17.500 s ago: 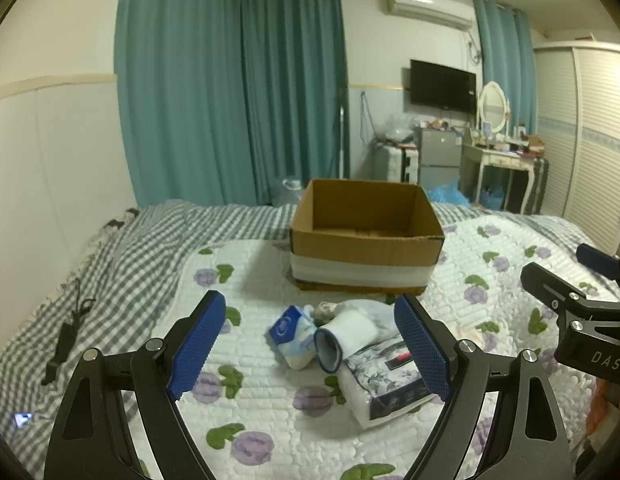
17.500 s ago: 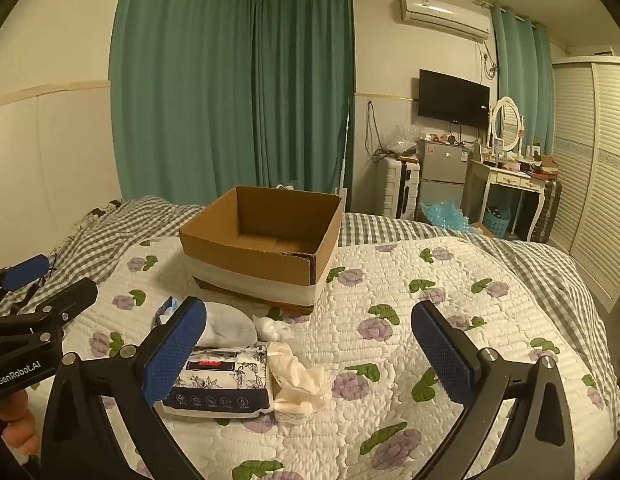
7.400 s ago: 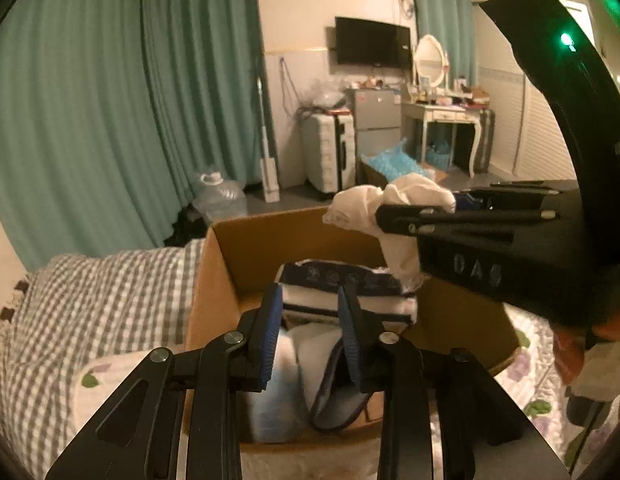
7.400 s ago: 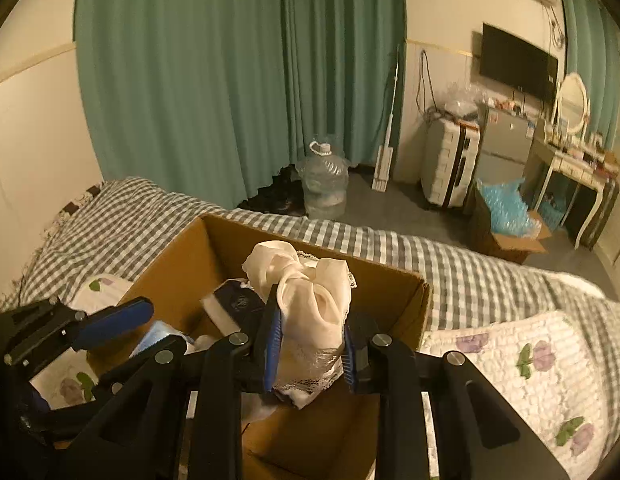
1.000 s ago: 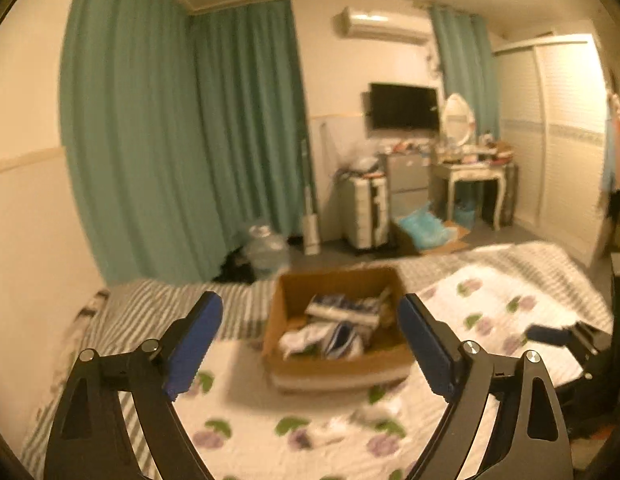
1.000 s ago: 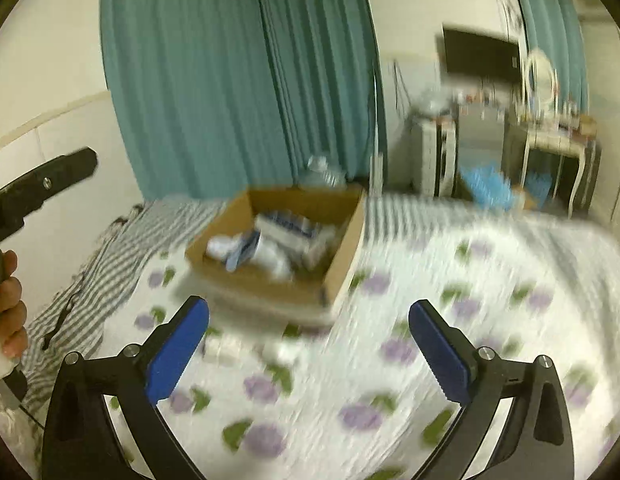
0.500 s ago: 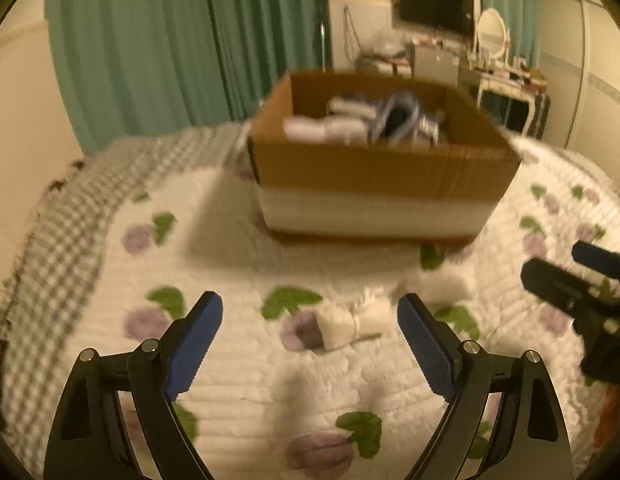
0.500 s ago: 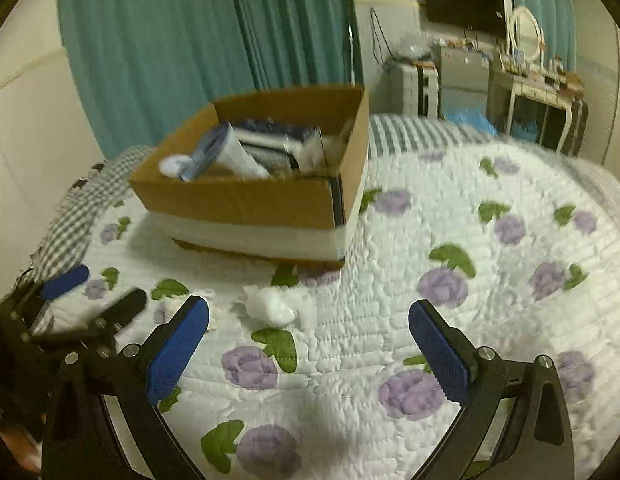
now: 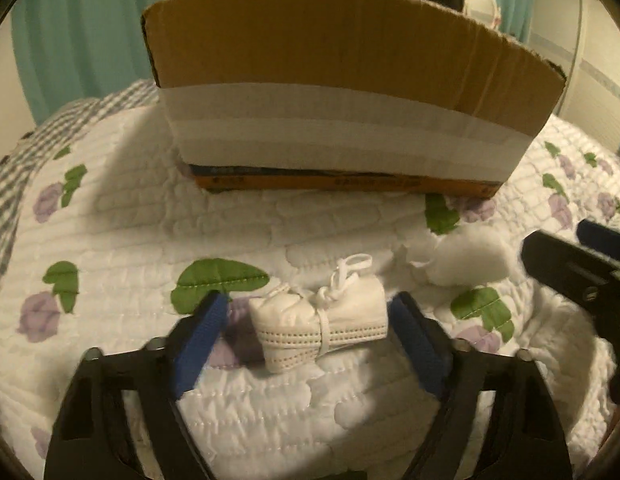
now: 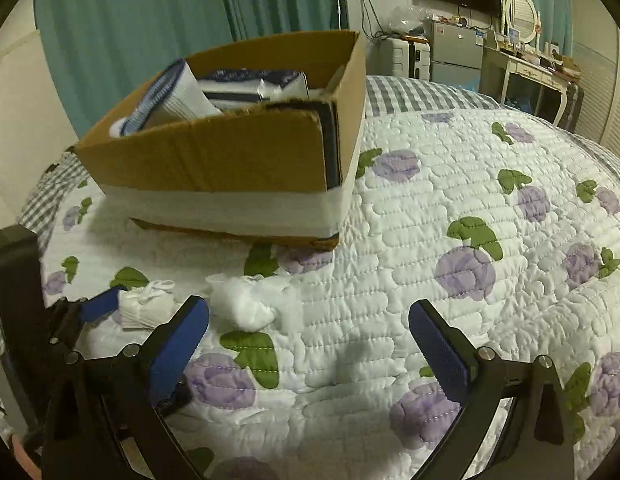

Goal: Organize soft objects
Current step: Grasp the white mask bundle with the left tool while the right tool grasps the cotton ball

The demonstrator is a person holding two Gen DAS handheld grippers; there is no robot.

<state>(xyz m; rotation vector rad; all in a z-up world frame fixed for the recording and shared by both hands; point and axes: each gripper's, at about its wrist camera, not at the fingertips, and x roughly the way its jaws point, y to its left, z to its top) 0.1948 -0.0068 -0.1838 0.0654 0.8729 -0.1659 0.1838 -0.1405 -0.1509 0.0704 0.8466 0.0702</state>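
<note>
A white rolled mask bundle point(image 9: 318, 326), tied with its strap, lies on the flowered quilt point(image 9: 121, 240) in front of the cardboard box point(image 9: 342, 60). My left gripper point(image 9: 305, 342) straddles the bundle. Its jaws are closing, with a small gap still showing at the left pad point(image 9: 199, 340). A crumpled white cloth point(image 9: 458, 260) lies just right of the bundle. In the right wrist view my right gripper point(image 10: 310, 344) hangs open over bare quilt, right of the cloth point(image 10: 241, 300) and the bundle point(image 10: 145, 308). The box point(image 10: 213, 164) holds several soft packs.
The box stands mid-bed, with a grey checked blanket point(image 10: 414, 88) behind it. Teal curtains point(image 10: 149, 20) hang at the back, and a fridge point(image 10: 454, 44) and dresser point(image 10: 530, 68) stand off the bed to the right. The right gripper's body point(image 9: 570, 276) shows close to the left gripper.
Both grippers have dropped lower and closer to the quilt. The left jaws have narrowed from wide open to either side of the mask bundle.
</note>
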